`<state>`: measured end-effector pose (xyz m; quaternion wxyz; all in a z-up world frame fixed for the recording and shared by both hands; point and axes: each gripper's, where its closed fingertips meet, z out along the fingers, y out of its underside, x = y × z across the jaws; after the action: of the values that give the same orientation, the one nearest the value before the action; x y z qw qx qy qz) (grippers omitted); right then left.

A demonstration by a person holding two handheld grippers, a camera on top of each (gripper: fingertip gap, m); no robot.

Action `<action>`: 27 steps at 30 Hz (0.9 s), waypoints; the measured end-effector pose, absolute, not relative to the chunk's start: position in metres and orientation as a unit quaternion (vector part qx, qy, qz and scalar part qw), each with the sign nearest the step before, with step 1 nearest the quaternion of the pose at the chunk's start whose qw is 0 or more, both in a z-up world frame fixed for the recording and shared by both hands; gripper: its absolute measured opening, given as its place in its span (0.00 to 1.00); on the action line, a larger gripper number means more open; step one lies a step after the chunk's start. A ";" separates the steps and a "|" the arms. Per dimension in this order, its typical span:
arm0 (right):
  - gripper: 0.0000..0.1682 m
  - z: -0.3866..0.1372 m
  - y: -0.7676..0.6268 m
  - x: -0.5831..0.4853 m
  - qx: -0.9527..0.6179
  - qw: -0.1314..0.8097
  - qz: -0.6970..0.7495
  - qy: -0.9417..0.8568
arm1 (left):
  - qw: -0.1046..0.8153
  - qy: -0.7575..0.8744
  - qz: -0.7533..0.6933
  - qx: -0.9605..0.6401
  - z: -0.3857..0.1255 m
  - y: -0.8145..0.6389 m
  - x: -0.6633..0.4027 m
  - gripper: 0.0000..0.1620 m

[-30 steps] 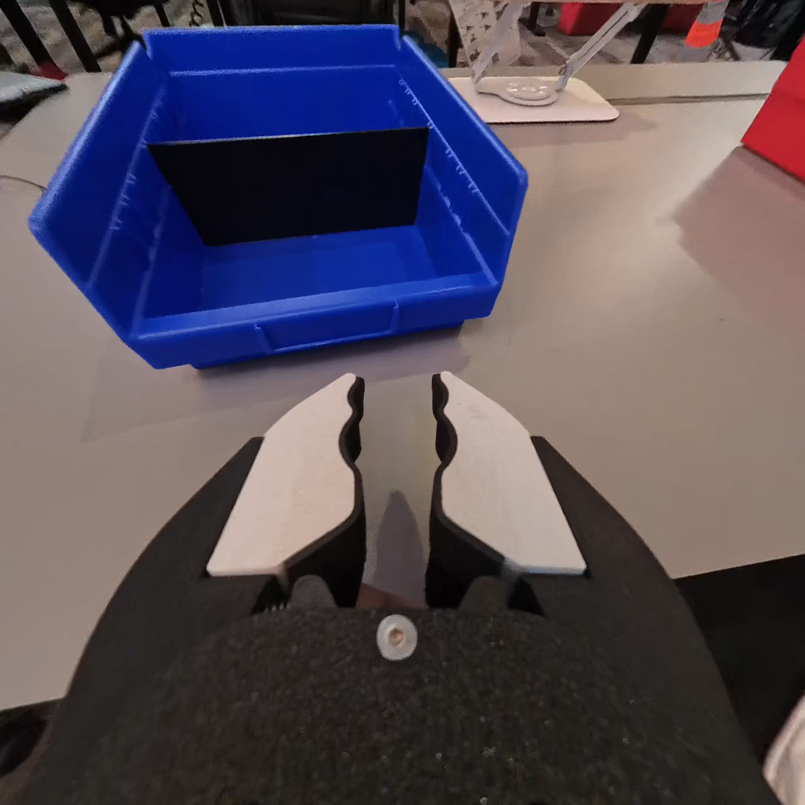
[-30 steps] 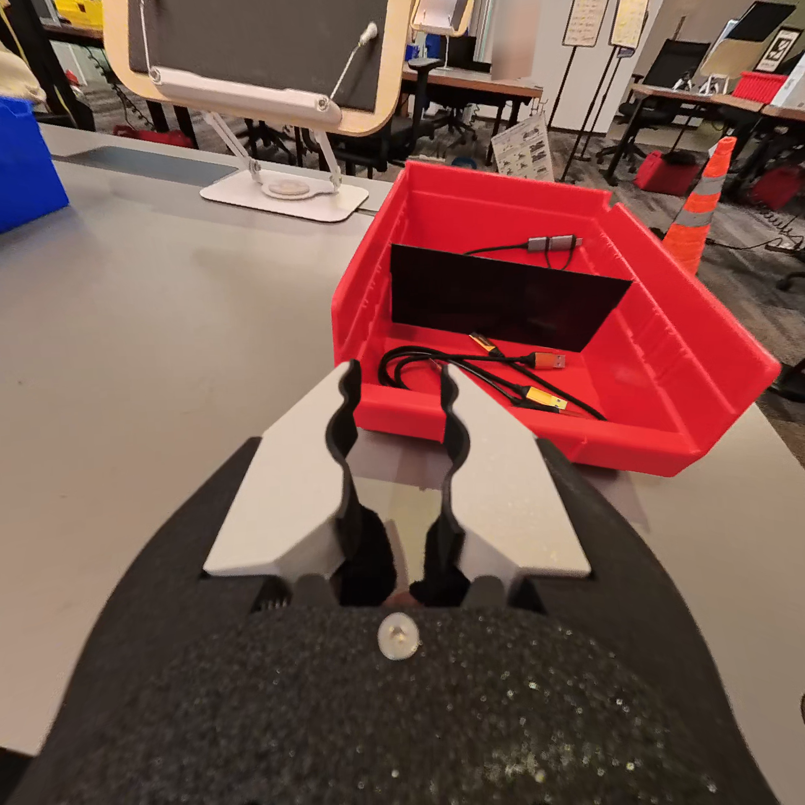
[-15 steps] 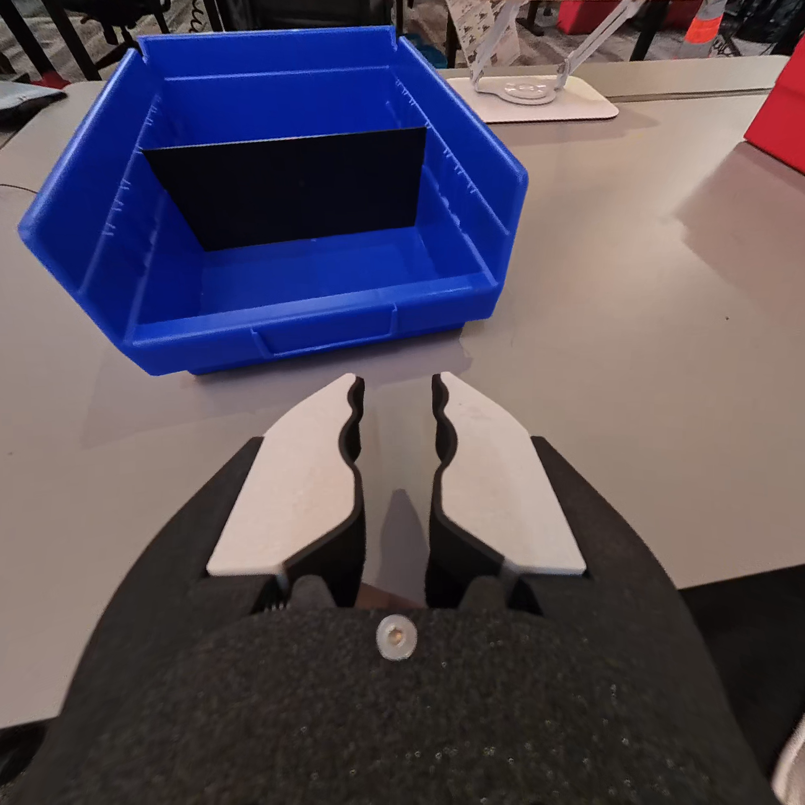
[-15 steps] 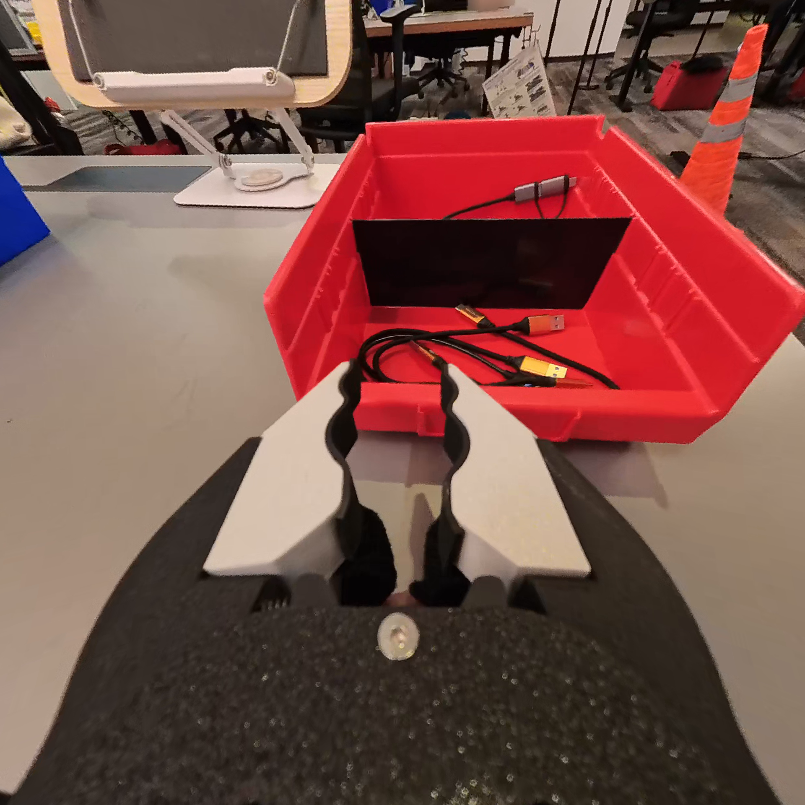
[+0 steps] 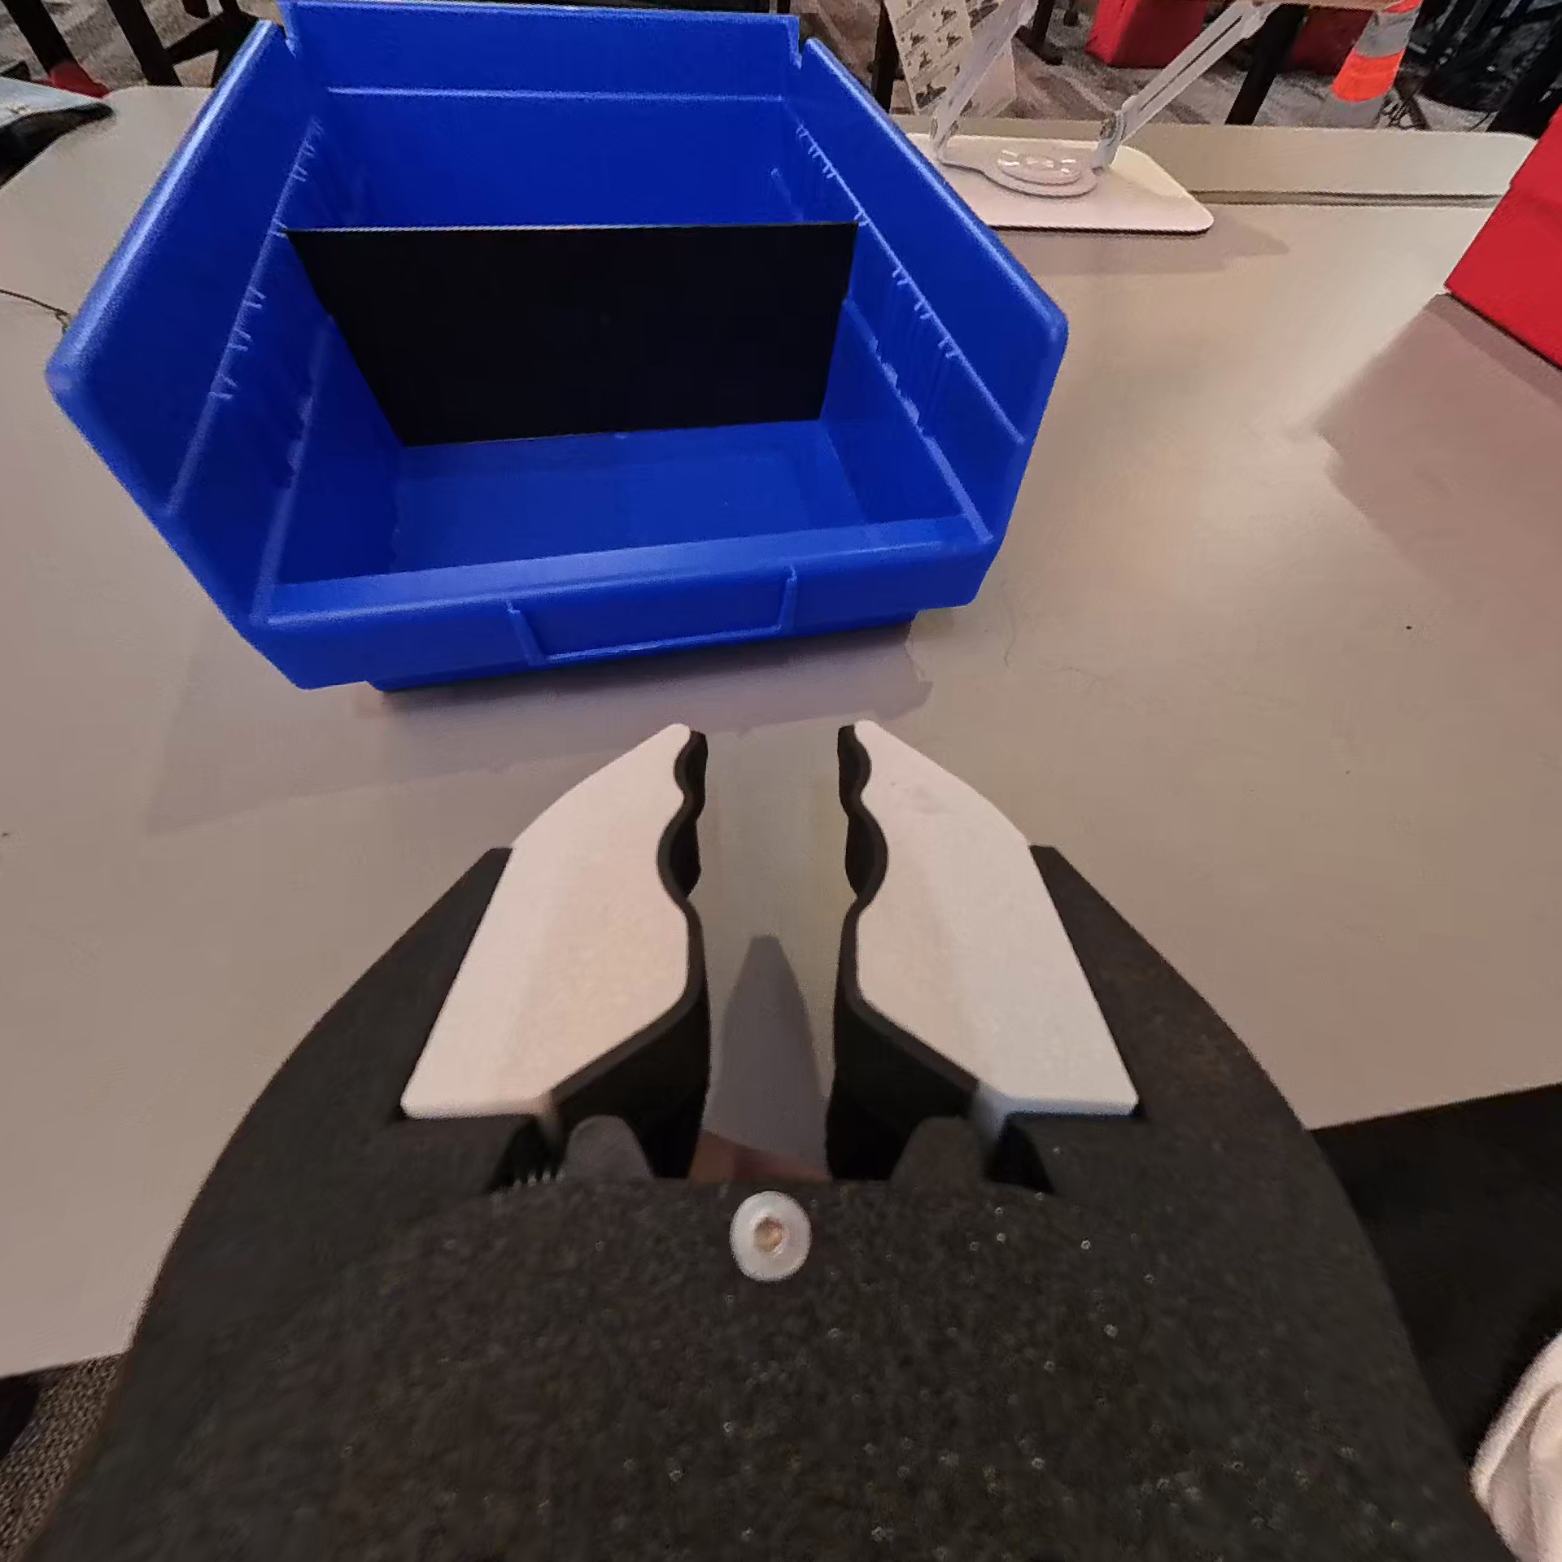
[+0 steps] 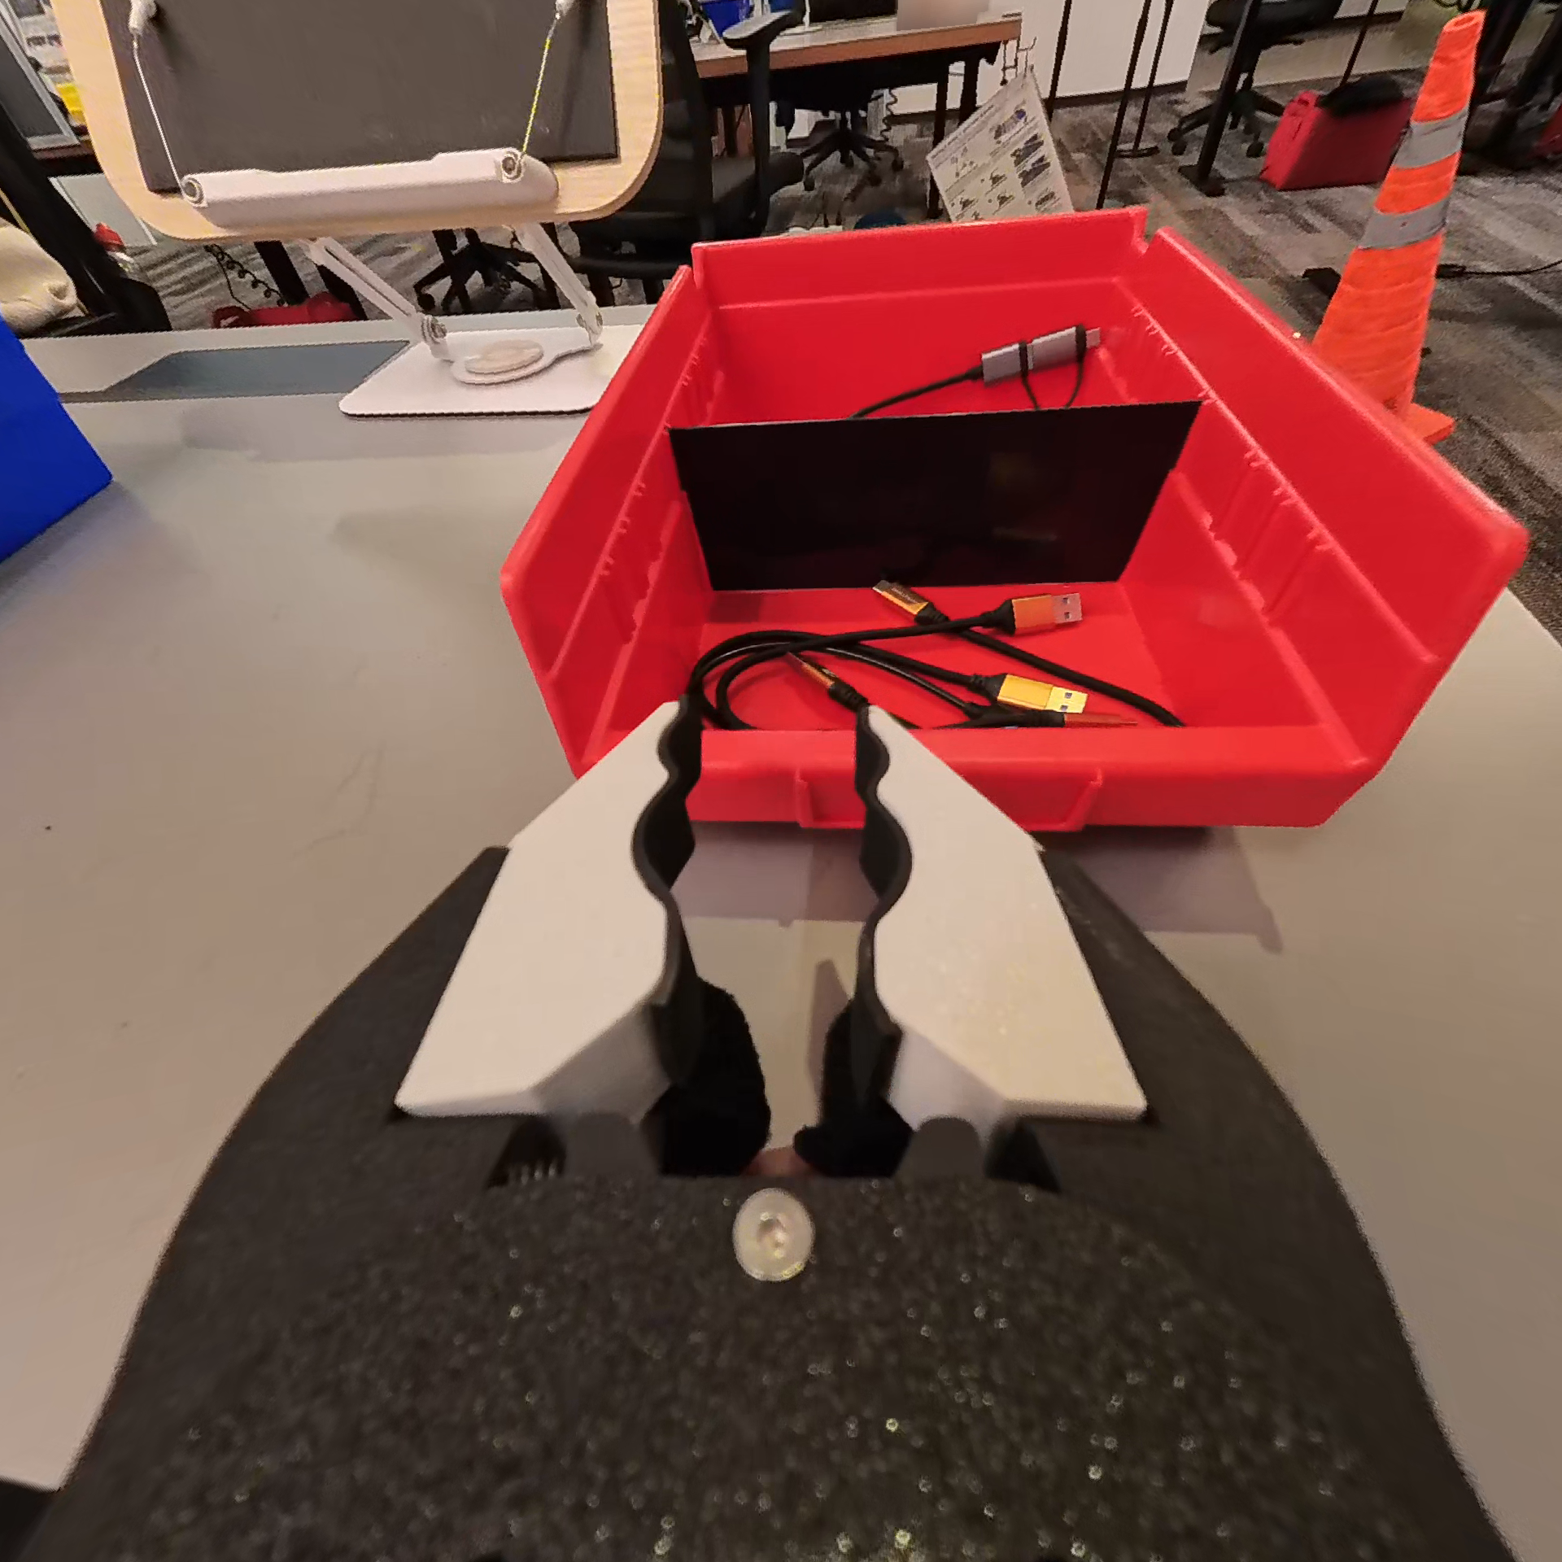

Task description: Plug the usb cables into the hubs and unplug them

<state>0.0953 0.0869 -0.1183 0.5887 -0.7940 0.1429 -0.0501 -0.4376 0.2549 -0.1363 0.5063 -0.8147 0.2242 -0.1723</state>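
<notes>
Left gripper (image 5: 767,744): fingers spread, holding nothing, above the grey table (image 5: 1226,592) just short of a blue bin (image 5: 592,617) split by a black divider (image 5: 575,330), its near compartment bare. Right gripper (image 6: 773,723): fingers spread, holding nothing, tips at the front lip of a red bin (image 6: 1056,786). Its black divider (image 6: 921,499) separates black USB cables with orange and gold plugs (image 6: 1027,697) in front from a grey adapter cable (image 6: 1040,351) behind.

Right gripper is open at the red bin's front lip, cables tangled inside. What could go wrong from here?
1. The black cables overlap in the front compartment, so pinching one may drag others out.
2. The right gripper sits low by the red bin; pushing forward could shove its front wall.
3. The black divider hides most of the grey adapter's cable.
</notes>
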 end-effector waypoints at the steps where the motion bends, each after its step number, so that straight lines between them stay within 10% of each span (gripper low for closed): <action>1: 0.20 -0.119 0.087 0.095 -0.795 0.588 -0.050 0.143 | 0.505 0.225 -0.172 -0.815 -0.137 0.255 -0.437 0.18; 19: 0.35 -0.114 0.156 0.017 -0.803 0.595 -0.010 0.040 | 0.495 0.290 -0.181 -0.799 -0.138 0.231 -0.393 0.21; 27: 0.33 -0.068 0.101 0.045 -0.753 0.648 -0.064 0.094 | 0.459 0.444 -0.281 -0.717 -0.112 0.147 -0.177 0.31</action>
<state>0.0454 0.1011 -0.0676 0.6482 -0.7529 0.0943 -0.0636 -0.1772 0.1472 -0.1122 0.4586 -0.7166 0.4441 -0.2809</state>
